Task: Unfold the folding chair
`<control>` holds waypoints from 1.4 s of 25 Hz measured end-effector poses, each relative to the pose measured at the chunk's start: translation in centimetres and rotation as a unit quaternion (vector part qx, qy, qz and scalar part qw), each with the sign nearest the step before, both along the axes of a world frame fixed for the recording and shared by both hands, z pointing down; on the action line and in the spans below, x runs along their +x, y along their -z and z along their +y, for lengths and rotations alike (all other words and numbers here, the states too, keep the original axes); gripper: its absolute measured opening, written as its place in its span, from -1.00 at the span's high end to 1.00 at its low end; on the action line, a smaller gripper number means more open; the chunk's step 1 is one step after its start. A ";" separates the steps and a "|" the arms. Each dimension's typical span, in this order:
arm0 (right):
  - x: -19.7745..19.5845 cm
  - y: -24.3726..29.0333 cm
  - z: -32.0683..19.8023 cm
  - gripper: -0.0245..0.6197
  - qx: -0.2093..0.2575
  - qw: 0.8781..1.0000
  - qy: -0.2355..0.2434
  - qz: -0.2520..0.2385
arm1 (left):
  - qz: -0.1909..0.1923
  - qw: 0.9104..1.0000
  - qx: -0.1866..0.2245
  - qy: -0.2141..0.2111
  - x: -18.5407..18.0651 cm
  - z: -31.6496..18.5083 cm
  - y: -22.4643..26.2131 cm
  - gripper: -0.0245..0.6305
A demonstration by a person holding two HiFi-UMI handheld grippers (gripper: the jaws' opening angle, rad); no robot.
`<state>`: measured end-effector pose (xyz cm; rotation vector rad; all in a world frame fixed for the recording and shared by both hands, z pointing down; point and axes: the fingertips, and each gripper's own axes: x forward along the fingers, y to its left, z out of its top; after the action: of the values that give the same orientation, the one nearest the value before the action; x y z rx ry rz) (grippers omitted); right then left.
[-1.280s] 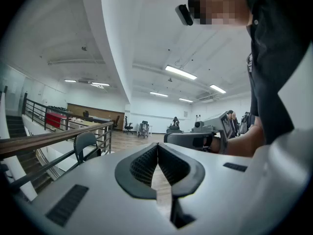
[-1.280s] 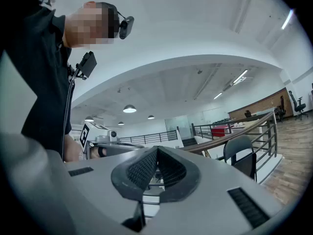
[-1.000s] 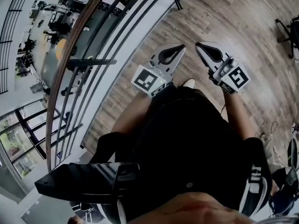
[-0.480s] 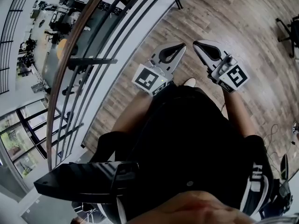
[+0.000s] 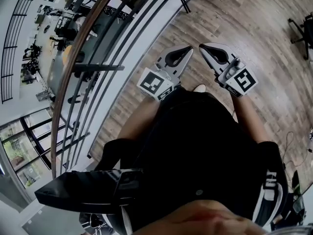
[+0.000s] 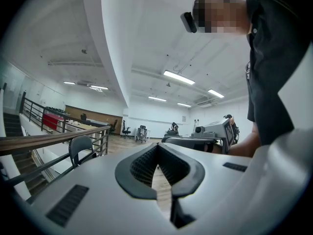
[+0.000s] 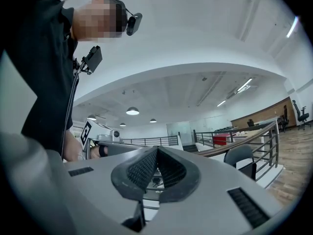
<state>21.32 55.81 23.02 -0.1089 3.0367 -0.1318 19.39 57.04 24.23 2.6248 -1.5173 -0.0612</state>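
Over by the railing [image 6: 49, 140] on the wood floor [image 5: 254, 13], the person just has both grippers held out in front of their black shirt [image 5: 195, 146], side by side and pointing roughly level. The left gripper [image 5: 190, 48] has its jaws fully together, ribbed pads meeting at the tip with nothing between them, just floor showing through the gap lower down. The right gripper [image 5: 201, 46] is the same deal, jaws closed on nothing. The two tips sit close to each other but apart. The chair [image 6: 79, 150] is well ahead of them, a dark one with a rounded back standing just beside the railing. The left gripper view has it at lower left and the right gripper view catches it off to the right. Neither gripper touches it. Can't tell from here how folded it is, since only the backrest and bits of frame show
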 end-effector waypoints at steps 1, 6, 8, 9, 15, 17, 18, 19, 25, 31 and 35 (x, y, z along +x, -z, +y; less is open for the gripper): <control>0.1 0.1 0.0 0.90 0.000 1.000 0.003 -0.002 | -0.001 1.000 0.000 0.000 0.2 0.0 -0.1 0.92; 0.4 -0.1 -1.0 0.90 -0.007 1.000 0.008 0.003 | -0.016 1.000 -0.008 0.000 0.8 -0.9 -0.5 0.92; 0.5 -0.1 -1.5 0.90 -0.012 1.000 0.005 0.005 | -0.025 1.000 -0.012 0.001 0.8 -1.3 -0.6 0.92; 0.4 0.0 -1.8 0.90 -0.016 1.000 0.004 0.005 | -0.027 1.000 -0.013 0.004 0.6 -1.6 -0.6 0.92; -1.8 -1.1 -3.4 0.90 -0.043 0.999 -0.004 0.014 | -0.017 1.000 -0.020 0.016 -2.7 -3.0 -0.8 0.92; -2.5 -1.0 -3.7 0.90 -0.044 0.999 -0.009 0.010 | -0.020 1.000 -0.017 0.015 -3.5 -3.3 -0.7 0.92; -2.8 -1.0 -3.9 0.90 -0.043 0.999 -0.015 0.011 | -0.022 1.000 -0.016 0.013 -3.9 -3.5 -0.8 0.92; -3.2 -1.0 -4.2 0.90 -0.043 0.999 -0.022 0.013 | -0.023 1.000 -0.016 0.010 -4.4 -3.8 -0.9 0.92; -8.1 -1.0 -9.1 0.90 -0.033 0.998 -0.044 0.029 | -0.007 1.000 -0.006 -0.009 -9.4 -9.4 -0.9 0.92; -12.6 -2.4 -14.2 0.90 -0.028 0.997 -0.063 0.036 | 0.001 1.000 0.002 -0.024 -13.8 -14.7 -2.5 0.92; -17.0 -2.0 -15.8 0.90 -0.037 0.996 -0.069 0.042 | 0.005 0.999 -0.002 -0.035 -18.1 -16.6 -2.0 0.92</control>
<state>4.36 40.01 24.98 -0.3365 3.0958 -0.2339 1.33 40.48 26.21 2.6680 -1.4191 -0.0662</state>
